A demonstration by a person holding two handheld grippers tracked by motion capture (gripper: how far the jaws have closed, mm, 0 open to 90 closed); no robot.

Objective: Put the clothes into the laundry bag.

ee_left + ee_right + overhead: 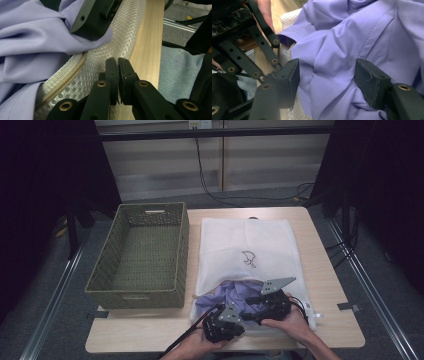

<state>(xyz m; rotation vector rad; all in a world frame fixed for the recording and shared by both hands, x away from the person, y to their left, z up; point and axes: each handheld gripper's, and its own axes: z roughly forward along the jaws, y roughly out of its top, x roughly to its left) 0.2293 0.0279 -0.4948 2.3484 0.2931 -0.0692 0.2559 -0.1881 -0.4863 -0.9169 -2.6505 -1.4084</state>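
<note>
Lilac garment (235, 295) bunched at the near mouth of a white mesh laundry bag (245, 245), half out, on the desk (330, 285). Right gripper (327, 82) spread wide astride a fold of that cloth, pads not pressing. Left gripper (117, 72) clamped tight on the bag's mesh edge near the zipper. Green woven basket (140, 252) just beside the bag, to the left.
</note>
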